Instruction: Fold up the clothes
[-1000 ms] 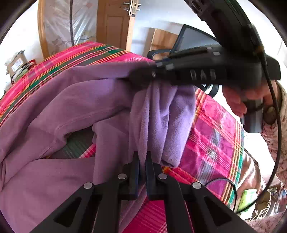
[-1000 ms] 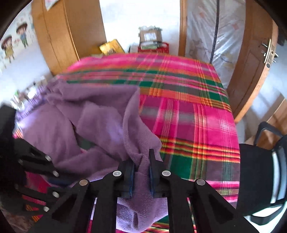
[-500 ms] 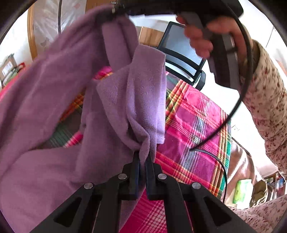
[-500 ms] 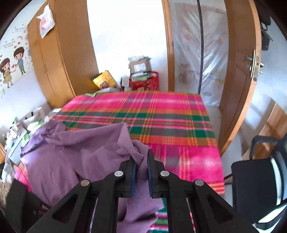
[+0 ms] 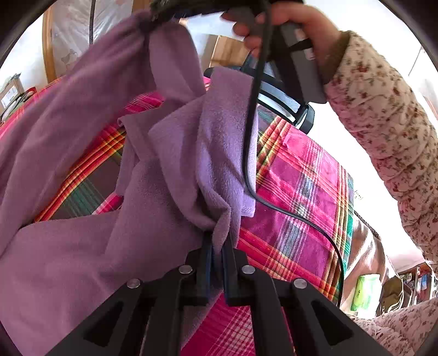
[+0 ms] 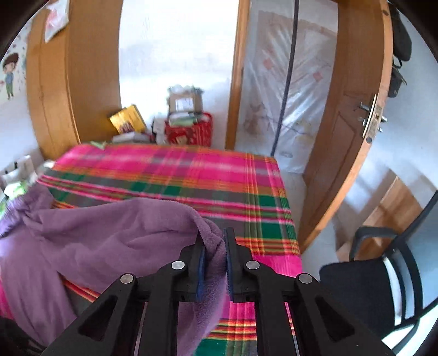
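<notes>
A purple fleece garment [image 5: 169,164] hangs lifted above a bed with a pink, green and orange plaid cover [image 5: 301,191]. My left gripper [image 5: 217,243] is shut on a bunched edge of the garment, low near the bed. My right gripper [image 6: 213,246] is shut on another edge of the garment [image 6: 109,232] and holds it high; in the left wrist view it shows at the top [image 5: 153,16], with fabric draped from it. The rest of the garment trails down to the left over the plaid cover [image 6: 191,175].
A black office chair [image 6: 383,273] stands right of the bed. A wooden door [image 6: 356,123] and a plastic-covered doorway are beyond it. Boxes and a red basket [image 6: 189,131] sit past the bed's far end. The right gripper's cable [image 5: 251,137] hangs across the fabric.
The right gripper has risen well above the bed, lifting the garment with it. The left gripper has kept its hold low, so the fabric now hangs stretched between the two.
</notes>
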### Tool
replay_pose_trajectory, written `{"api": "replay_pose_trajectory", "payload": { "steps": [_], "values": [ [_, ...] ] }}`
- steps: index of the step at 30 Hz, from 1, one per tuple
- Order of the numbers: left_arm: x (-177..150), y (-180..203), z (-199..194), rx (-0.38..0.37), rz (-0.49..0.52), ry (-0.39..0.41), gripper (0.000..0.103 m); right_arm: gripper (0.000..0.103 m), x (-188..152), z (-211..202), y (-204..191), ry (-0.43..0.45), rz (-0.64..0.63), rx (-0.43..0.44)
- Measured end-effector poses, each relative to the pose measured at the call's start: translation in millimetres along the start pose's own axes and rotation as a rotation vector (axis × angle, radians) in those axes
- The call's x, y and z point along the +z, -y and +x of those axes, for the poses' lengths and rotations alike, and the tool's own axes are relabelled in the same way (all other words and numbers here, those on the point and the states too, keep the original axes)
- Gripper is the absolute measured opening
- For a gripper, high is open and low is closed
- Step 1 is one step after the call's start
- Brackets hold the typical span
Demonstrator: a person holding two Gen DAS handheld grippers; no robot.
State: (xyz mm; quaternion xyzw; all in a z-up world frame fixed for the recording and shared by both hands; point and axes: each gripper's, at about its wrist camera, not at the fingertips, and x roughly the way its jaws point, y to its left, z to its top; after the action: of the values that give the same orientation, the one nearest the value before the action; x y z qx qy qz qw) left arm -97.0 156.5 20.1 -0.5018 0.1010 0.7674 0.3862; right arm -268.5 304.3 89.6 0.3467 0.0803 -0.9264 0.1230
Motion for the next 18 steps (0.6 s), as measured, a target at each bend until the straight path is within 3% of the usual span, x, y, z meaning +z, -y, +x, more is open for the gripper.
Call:
{"api": "replay_pose_trajectory", "payload": {
  "steps": [4,10,18],
  "values": [
    [-5.5,0.2,-5.0,-0.004,-0.010,-0.002,0.006,0.024,-14.6,5.9,12.5,-0.052,0.065,0.026],
    [-17.7,-3.8,-19.4,-0.015,-0.045,0.007,0.006,0.028,-41.2,-29.6,24.2,-0.038,0.130,0.038],
    [-60.3,-23.4,-68.7,0.080,-0.156,0.087,0.006,0.028,-90.6,-87.3,5.2,-0.005,0.147,-0.034]
  ]
}}
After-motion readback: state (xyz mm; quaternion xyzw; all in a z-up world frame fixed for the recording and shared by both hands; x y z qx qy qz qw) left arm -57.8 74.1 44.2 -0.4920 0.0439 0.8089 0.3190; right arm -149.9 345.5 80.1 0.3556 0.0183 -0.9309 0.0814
